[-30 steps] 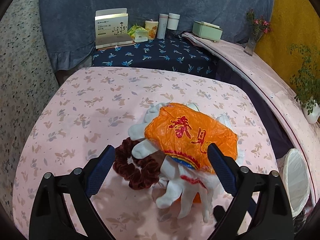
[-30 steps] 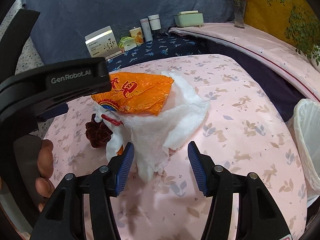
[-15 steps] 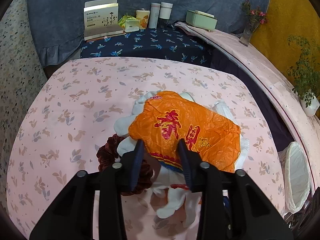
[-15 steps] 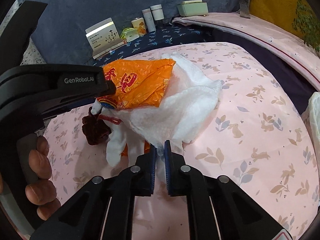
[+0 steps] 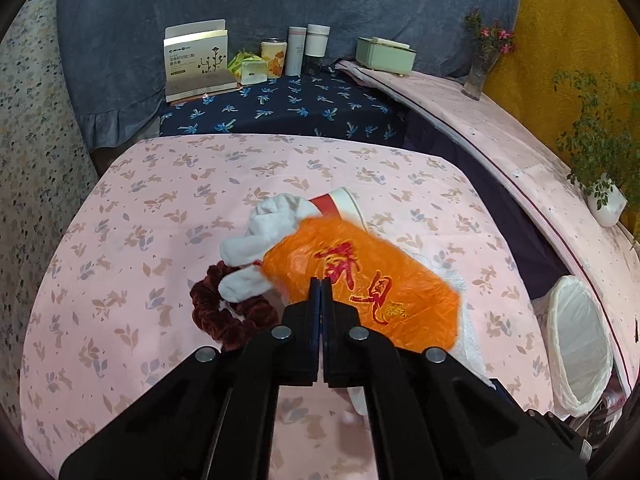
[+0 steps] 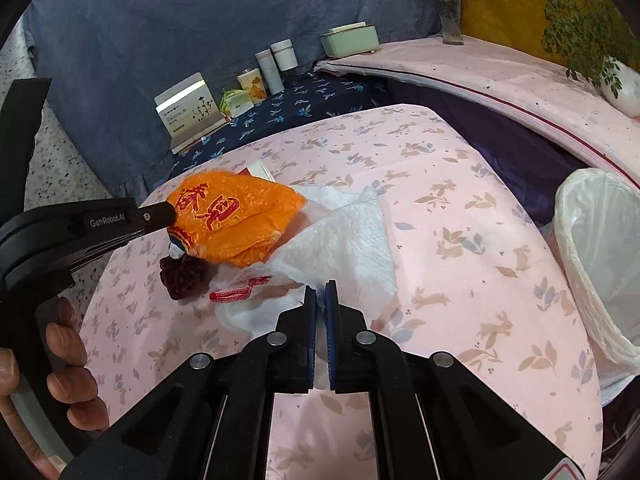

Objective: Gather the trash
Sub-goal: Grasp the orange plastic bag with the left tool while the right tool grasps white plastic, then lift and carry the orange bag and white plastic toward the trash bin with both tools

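At the centre of the pink leaf-print tablecloth (image 5: pixel 160 208) lies the trash pile, and both claws are pinched on it. The left gripper (image 5: pixel 321 280), low in the middle of its own view, has its jaws pressed together on the near edge of the orange plastic bag (image 5: pixel 372 280); in the right wrist view the same claw reaches in from the left edge, its tip against the bag. The right gripper (image 6: pixel 320 294) is clamped narrow on the near corner of the white paper towel (image 6: pixel 348 240), which spreads to the right of the bag. Around the pile: a white glove (image 5: pixel 256 240) sticking out to the bag's upper left, a dark red scrunchie (image 5: pixel 224 312) beside it on the left, and what looks like a red and white carton (image 5: pixel 340 206) half hidden behind the bag, though too little shows to be sure. A bin lined with a white bag (image 6: pixel 600 248) stands off the table's right edge. At the top of the frame, on a dark blue cloth, stand a white box (image 5: pixel 196 60), small cans and bottles (image 5: pixel 306 50) and a pale green case (image 5: pixel 386 54). A person's hand (image 6: pixel 68 368) grips a handle at lower left.
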Available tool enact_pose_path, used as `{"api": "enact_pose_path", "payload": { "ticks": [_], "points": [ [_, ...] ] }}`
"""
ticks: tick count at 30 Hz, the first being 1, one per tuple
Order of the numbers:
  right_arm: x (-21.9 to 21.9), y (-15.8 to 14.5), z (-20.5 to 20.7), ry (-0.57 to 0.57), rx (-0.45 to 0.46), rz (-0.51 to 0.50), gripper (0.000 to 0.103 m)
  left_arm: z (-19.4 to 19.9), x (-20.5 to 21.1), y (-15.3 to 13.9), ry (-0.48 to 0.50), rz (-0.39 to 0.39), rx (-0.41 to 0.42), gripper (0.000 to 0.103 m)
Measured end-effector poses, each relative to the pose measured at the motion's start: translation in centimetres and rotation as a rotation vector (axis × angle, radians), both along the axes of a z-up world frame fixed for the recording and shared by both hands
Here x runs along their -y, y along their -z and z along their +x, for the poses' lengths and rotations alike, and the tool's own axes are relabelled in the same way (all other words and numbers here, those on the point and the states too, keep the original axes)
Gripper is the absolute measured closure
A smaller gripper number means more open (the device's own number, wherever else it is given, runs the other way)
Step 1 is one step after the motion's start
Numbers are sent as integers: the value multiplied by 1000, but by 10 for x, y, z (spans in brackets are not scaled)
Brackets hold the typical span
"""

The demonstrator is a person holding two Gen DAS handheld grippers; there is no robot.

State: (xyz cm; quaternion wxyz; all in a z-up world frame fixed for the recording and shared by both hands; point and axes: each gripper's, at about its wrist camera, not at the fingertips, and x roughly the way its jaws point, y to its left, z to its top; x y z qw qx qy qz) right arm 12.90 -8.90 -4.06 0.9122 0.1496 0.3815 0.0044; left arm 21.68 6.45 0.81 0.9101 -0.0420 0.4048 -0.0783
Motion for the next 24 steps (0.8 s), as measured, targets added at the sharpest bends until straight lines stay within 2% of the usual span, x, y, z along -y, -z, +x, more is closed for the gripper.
{"api": "enact_pose_path", "payload": {
  "ticks": [2, 9, 13, 14, 16, 18, 20, 24],
  "points": [
    [5, 1, -7, -1, -9, 5, 98, -7, 6, -1, 8, 6, 3, 103],
    [12, 1, -14, 13, -7, 15, 84, -23, 19, 2, 25, 11, -10, 103],
    [12, 3, -10, 4, -11, 16, 84, -26, 13, 8, 4, -13, -47, 101],
    [12, 3, -9, -1, -11, 19, 86, -26, 10, 10, -1, -21, -57, 101],
    [11, 3, -9, -5, -3, 17, 93, -26, 4, 16, -18, -34, -75, 89],
    [11, 2, -8, -9, 2, 18, 99, -24, -2, 21, -40, -58, -95, 55],
    [12, 1, -7, -4, 10, 22, 101, -22, -9, 22, -66, -96, -102, 42],
    [12, 0, -6, -3, 12, 21, 101, -10, -13, 26, -82, -171, -144, 41]
  ]
}}
